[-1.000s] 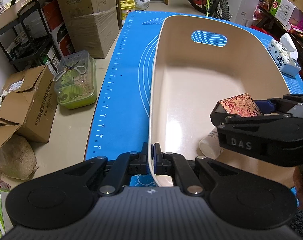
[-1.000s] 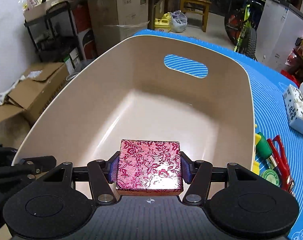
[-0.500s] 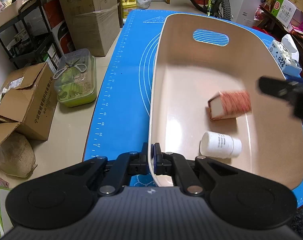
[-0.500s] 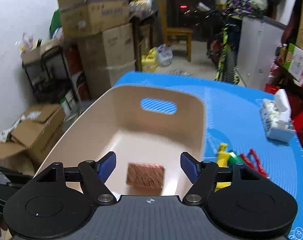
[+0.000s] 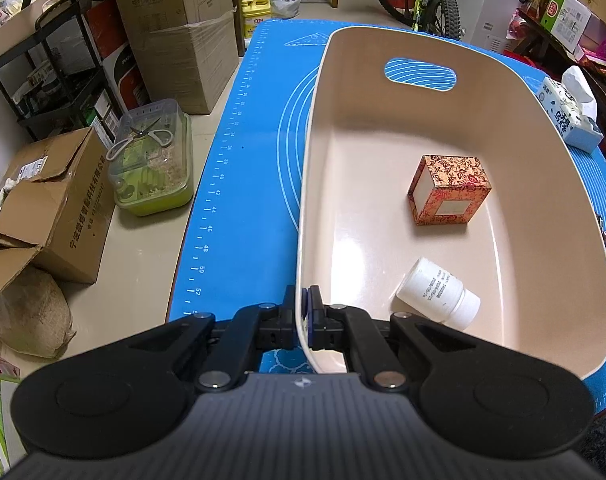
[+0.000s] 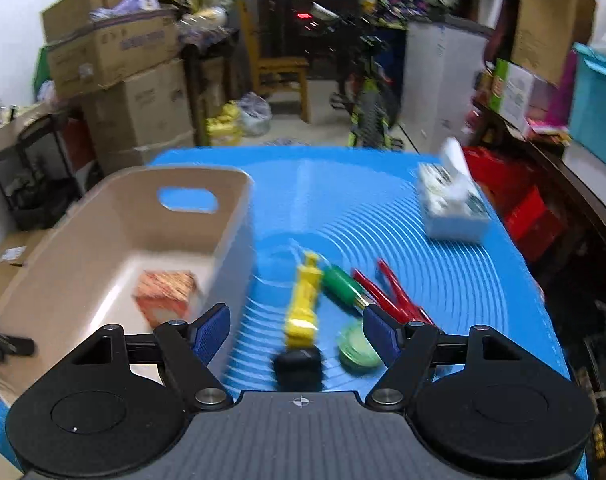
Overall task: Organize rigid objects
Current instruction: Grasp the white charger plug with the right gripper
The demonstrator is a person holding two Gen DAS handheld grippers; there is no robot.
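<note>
Your left gripper was clamped tight on the near rim of the beige bin, low in the frame's centre. Inside the bin, the patterned red box sat right of centre, with the white bottle lying on its side below it. Your right gripper stood wide apart and empty above the blue mat, where a yellow toy, a green-handled tool and a black block lay between its fingers.
</note>
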